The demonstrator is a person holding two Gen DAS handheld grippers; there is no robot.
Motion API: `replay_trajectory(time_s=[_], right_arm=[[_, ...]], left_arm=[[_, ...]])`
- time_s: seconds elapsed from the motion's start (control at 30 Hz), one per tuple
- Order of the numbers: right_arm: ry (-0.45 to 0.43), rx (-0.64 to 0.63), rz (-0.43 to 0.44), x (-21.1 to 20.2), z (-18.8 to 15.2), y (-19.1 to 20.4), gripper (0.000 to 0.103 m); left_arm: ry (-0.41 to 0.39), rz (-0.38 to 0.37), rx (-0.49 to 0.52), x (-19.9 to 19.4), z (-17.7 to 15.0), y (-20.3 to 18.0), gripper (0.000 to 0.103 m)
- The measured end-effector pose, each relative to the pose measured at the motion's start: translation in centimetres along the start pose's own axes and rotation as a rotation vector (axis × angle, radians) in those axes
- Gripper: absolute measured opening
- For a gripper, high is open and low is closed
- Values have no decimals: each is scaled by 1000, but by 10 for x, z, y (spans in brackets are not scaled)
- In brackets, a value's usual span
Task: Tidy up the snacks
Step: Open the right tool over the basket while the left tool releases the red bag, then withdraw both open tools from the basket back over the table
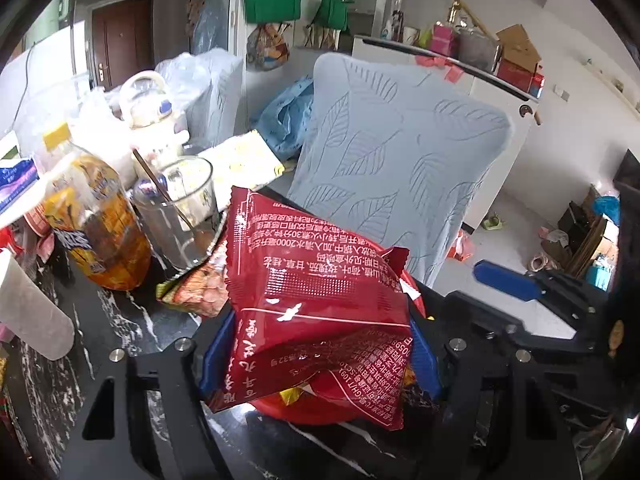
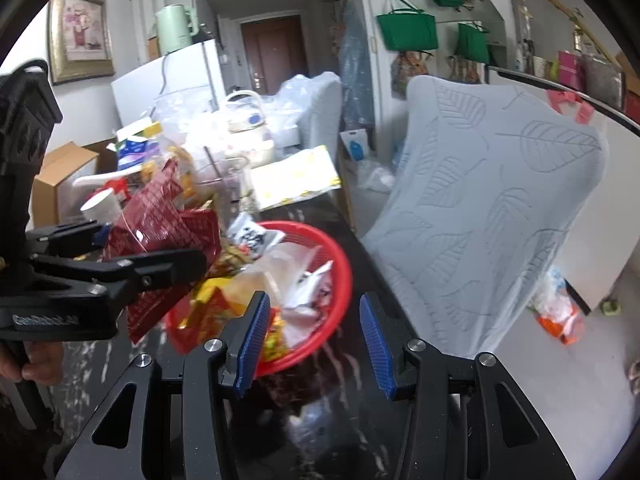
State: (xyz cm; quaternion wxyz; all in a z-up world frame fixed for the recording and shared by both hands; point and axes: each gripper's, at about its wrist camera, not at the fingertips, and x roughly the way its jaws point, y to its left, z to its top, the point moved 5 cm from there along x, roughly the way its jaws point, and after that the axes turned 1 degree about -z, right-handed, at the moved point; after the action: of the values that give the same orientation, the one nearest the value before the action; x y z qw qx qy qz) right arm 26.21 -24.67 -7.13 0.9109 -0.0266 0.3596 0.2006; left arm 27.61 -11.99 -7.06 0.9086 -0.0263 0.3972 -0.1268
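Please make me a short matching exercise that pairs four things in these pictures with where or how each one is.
Things:
1. dark red snack packet
2. red basket
3. right claw
4. glass with a spoon

States or places:
A. open, with nothing between its pads
B. standing on the dark marbled table, beside an orange drink bottle
C. clamped in the left claw
D. on the table, filled with loose snack packs

Pairs: 1-C, 2-D, 3-A, 4-B
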Motion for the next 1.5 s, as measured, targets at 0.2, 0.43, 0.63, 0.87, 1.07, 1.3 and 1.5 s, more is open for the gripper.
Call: replay_trajectory(time_s=[0.2,0.43,0.63,0.87,1.07,1.3,1.5], right_arm=[[16,15,-11,6,1,-10,47],[24,14,2,11,0,-10,47],[34,12,-1,13,-2,-11,47],[24,21,-10,7,-1,-14,47],[13,21,-15,1,2,-14,49],[-11,22,-26,-14,11,-8,49],[-52,-3,-42,-41,22,6,49]], left_arm=[[42,17,-12,22,-3,4,72],[65,50,4,36,-4,4,81],[70,65,5,39,-3,4,92],[37,87,7,29,1,3,92],[-21,109,26,10,13,2,92],[-58,118,13,-16,20,4,92],[-116,118,25,-54,22,3,92]])
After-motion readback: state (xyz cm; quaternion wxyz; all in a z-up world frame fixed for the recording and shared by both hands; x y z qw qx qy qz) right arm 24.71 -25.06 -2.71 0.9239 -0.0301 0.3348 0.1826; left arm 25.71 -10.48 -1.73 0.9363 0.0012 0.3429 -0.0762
